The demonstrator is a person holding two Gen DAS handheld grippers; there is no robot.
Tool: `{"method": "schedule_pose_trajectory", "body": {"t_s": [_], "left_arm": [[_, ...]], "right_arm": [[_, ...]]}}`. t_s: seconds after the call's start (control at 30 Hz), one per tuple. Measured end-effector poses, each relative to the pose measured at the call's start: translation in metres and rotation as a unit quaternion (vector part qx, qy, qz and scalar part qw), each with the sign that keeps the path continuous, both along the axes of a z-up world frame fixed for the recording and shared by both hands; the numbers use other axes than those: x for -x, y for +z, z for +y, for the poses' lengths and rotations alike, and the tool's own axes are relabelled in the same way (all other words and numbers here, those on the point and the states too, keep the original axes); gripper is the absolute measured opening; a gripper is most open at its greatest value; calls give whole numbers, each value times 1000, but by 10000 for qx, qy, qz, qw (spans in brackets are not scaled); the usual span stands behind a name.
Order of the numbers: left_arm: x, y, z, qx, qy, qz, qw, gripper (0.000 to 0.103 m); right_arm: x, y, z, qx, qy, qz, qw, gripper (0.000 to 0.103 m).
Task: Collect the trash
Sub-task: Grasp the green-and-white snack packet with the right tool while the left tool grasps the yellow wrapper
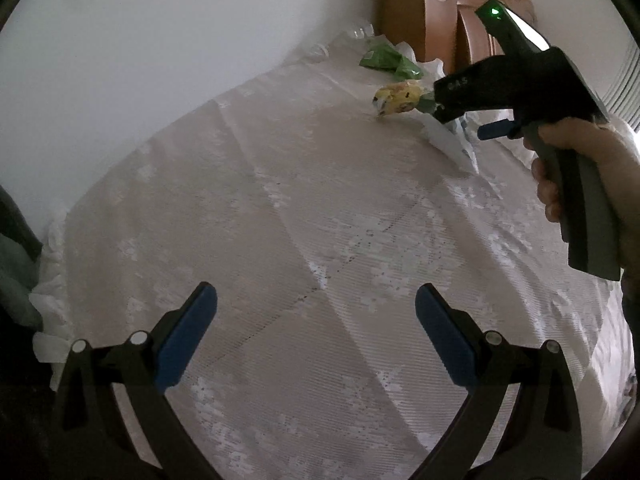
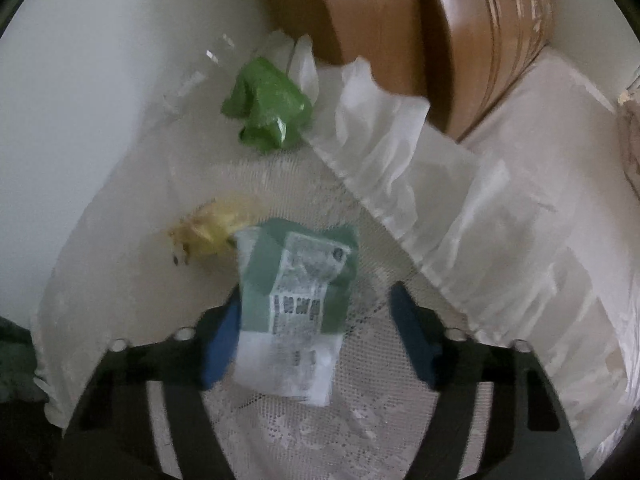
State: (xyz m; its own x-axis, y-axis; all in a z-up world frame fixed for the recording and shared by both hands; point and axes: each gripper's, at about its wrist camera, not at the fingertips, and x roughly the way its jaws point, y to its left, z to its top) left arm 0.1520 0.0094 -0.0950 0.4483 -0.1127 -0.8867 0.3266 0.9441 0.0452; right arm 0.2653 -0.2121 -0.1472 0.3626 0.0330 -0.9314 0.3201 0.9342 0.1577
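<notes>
My right gripper [image 2: 316, 332] is open, its blue pads either side of a pale green and white packet with a printed label [image 2: 296, 292] lying on the lace cloth [image 2: 320, 440]; the packet touches the left pad. A yellow crumpled wrapper [image 2: 208, 228] lies just beyond it to the left. A crumpled green wrapper [image 2: 268, 108] lies further back by the wall. In the left wrist view the yellow wrapper [image 1: 396, 98] and green wrapper [image 1: 390, 60] lie at the far end. My left gripper [image 1: 316, 320] is open and empty, low over the cloth [image 1: 280, 220].
A clear plastic bag [image 2: 420, 184] lies spread to the right of the packet. A wooden headboard [image 2: 420, 20] rises behind it. A white wall [image 1: 160, 40] runs along the left. A dark grey-green cloth [image 1: 16, 272] hangs at the left edge.
</notes>
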Motion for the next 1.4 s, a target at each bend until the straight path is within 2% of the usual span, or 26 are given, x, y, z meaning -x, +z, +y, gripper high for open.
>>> {"method": "schedule_pose_trajectory", "body": {"t_s": [0.07,0.13,0.23,0.37,0.4,0.47,0.5,0.53,0.67,0.83,1.0,1.07,1.17,1.2,1.23,1.3,1.37,1.4], "left_arm": [[-4,-1,2,37,42,25,10000,95],[-8,-2,3,62,78,54,9999,95],[-10,-1,5,74,109,52,9999,95],[-10,0,5,80,127,20,9999,95],[-9,0,5,87,137,24,9999,95],[-10,-2,5,111,152,50,9998,95],[-10,-3,6,133,177,78,9997,95],[-9,-3,6,148,189,93,9997,95],[-7,-4,8,182,200,124,9996,95],[-6,-5,12,228,252,125,9993,95],[-5,-7,18,272,297,135,9991,95],[-5,-6,19,281,305,129,9991,95],[-6,-6,23,292,323,128,9990,95],[-7,-6,25,296,338,127,9989,95],[-8,-6,25,299,350,129,9989,95],[-10,-7,28,323,392,155,9986,95],[-12,-8,31,331,421,175,9984,95],[-13,-8,31,330,428,174,9984,95]], "right_arm": [[0,2,-1,-120,16,-29,9999,55],[-1,6,-3,-284,37,-62,9996,40],[-1,8,-5,-371,80,-92,9992,34],[10,11,-15,-602,26,-140,9981,34],[12,10,-15,-689,18,-142,9975,35],[13,12,-17,-625,-117,-113,9979,54],[13,14,-19,-575,-169,-130,9981,77],[14,16,-17,-515,-217,-152,9983,91],[0,16,-12,-508,-204,-6,9985,94],[-23,2,-3,-125,-197,286,9993,94],[-28,-12,0,-171,-364,501,9979,94],[-34,-15,1,-163,-431,435,9980,95],[-31,-13,2,-213,-436,310,9983,92],[-28,-10,1,-278,-412,234,9985,86],[-23,-9,-2,-388,-398,208,9982,73],[-20,-8,-6,-506,-370,194,9978,71],[-20,-10,-9,-668,-353,201,9969,58],[-18,-10,-10,-694,-359,195,9968,59]]}}
